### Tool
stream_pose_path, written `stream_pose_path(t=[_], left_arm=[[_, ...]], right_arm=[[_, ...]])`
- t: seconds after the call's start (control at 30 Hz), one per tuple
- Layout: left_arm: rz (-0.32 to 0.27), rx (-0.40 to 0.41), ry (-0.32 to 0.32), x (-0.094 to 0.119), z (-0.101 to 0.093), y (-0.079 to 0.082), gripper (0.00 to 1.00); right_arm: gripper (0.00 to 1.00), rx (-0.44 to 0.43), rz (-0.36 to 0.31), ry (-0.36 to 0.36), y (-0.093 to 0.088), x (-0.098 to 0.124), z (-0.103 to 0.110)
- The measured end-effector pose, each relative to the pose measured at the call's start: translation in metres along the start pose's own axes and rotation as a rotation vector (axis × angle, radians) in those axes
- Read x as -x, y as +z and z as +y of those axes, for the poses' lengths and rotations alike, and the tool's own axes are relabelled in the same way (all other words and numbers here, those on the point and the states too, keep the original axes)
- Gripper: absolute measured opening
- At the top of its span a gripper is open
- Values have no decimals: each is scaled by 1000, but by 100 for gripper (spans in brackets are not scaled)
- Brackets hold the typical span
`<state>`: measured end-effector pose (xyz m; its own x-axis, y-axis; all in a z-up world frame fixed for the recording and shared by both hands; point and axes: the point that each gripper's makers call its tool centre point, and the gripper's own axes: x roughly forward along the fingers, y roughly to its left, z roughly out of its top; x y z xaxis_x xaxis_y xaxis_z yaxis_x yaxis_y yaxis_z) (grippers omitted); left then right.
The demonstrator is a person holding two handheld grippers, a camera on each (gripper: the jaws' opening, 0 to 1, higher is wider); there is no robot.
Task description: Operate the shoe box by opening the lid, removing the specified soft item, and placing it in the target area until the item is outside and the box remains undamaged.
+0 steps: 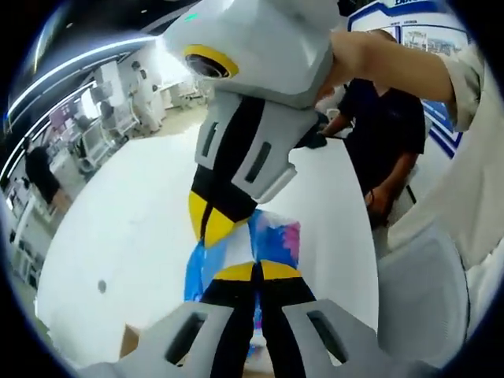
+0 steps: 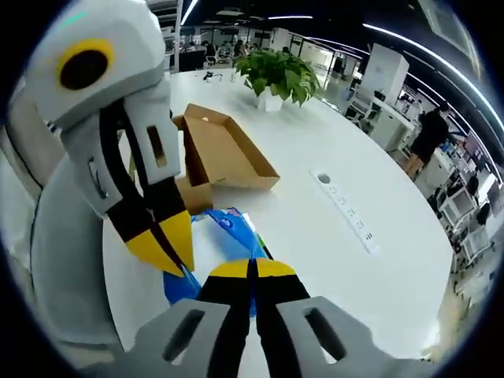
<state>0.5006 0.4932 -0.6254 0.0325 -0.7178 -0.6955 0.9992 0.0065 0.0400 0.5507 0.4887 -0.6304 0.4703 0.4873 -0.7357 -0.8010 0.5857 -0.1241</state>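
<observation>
The left gripper [image 1: 253,272] has its jaws pressed together on the edge of the soft item [image 1: 272,240], a blue, white and pink fabric piece lying on the white table [image 1: 134,220]. In the left gripper view the right gripper [image 1: 216,224] comes down from 12 o'clock, its yellow tips meeting the fabric at its 9 o'clock side.

In the right gripper view the right gripper [image 2: 253,272] likewise has its jaws closed on the soft item [image 2: 228,236], with the left gripper [image 2: 161,244] pinching the same fabric at about 10 o'clock. The shoe box [image 2: 224,150] stands open at 12 o'clock of the fabric, just beside it, its lid off or folded back; which cannot be told. A potted plant [image 2: 276,75] sits beyond the box, and a power strip [image 2: 346,209] lies at 3 o'clock.

Judgement: the item is already outside the box, and placement remains.

Risks:
- Opposed pulls by the two tools could stretch or tear the fabric.
- A sweep toward 12 o'clock could strike and dent the box wall.
- Releasing one tool early could let the fabric bunch or drape over the box.
</observation>
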Motion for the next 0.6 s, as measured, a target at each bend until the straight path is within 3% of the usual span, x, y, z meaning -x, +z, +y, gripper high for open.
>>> stream_pose_path(t=[0.6], left_arm=[[4,-23,-69,-58,5,24,0]], right_arm=[[0,-38,16,-25,-51,13,-37]])
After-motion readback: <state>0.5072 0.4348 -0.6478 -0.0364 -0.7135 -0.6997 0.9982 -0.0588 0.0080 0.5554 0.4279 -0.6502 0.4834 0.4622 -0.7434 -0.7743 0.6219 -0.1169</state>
